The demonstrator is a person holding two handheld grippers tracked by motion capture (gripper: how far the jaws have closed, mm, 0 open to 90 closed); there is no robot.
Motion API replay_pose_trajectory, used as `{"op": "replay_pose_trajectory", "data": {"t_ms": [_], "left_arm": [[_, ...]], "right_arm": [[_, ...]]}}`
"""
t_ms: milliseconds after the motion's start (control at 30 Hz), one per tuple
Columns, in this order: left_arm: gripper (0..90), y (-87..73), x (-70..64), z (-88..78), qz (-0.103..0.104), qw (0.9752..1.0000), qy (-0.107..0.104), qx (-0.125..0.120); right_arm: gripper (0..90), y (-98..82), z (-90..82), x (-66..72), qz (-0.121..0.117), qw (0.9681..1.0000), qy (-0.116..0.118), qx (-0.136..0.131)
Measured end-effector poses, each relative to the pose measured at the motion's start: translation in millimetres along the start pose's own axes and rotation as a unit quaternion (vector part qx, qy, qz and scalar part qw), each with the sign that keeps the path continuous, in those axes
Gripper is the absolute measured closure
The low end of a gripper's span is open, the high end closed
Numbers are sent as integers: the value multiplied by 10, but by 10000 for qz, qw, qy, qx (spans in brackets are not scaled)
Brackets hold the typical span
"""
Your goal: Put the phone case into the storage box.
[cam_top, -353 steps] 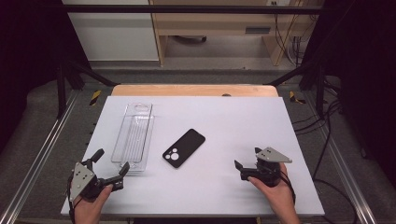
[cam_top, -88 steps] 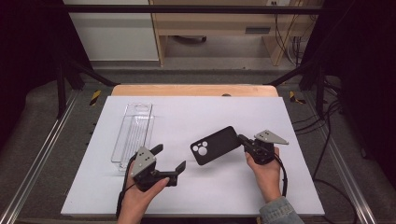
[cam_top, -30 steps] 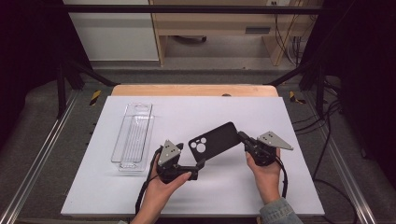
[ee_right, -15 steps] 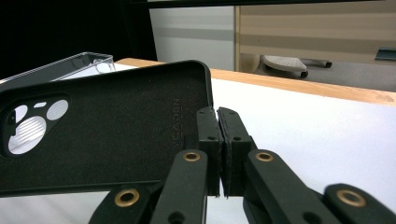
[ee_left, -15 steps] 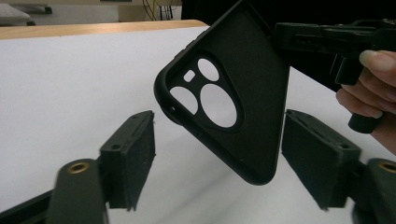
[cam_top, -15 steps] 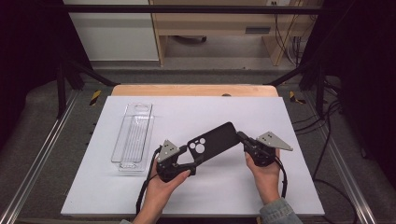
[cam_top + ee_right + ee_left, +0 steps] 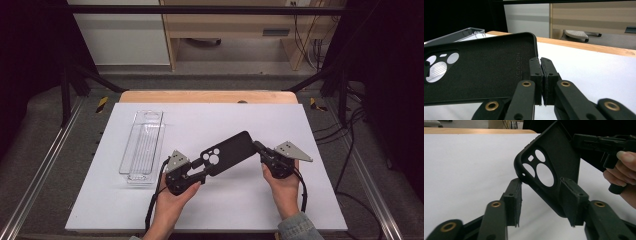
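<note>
On the far left of the white table lies a clear plastic tray, long and narrow, flat on the surface and apart from both of my hands. Just to its right sits my left gripper, held in my left hand near the front edge, with its cable trailing back along my wrist.

My left jaws have just been closing, and the camera end of the phone case stands between them. In the left gripper view the case hangs tilted, its round lens cutouts facing me. My right-hand pad lies against the lower edge of the case. The left-hand pad has its top corner right at the rounded corner of the case; I cannot tell whether it is pressing there yet.

The black case is up off the table, slanting from my left gripper up and to the right across the middle of the surface, bridging the two grippers.

At its far end my right gripper has it. In the right gripper view my jaws are pressed together, pads almost flush, pinching the thin edge of the case by its corner, the soft inner lining facing the camera. My right hand holds that gripper, grey plate on top.
</note>
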State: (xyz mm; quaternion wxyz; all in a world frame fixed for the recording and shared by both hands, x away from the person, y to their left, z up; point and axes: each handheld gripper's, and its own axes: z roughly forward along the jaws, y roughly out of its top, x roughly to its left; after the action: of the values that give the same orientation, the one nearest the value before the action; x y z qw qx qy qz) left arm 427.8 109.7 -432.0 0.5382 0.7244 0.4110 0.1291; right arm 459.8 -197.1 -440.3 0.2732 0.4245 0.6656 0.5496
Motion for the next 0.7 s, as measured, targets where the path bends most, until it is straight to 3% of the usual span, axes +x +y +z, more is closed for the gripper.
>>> {"op": "replay_pose_trajectory", "data": {"t_ms": [200, 467, 700], "left_arm": [[640, -10, -16, -23, -141, 9999, 38, -75], [778, 5, 6, -34, -456, 9987, -132, -183], [826, 63, 10, -87, -448, 9984, -93, -329]], "right_arm": [[885, -5, 9, -1, 37, 10000, 42, 13], [885, -15, 18, 0, 28, 10000, 38, 37], [884, -34, 46, 11, 61, 9999, 97, 69]]}}
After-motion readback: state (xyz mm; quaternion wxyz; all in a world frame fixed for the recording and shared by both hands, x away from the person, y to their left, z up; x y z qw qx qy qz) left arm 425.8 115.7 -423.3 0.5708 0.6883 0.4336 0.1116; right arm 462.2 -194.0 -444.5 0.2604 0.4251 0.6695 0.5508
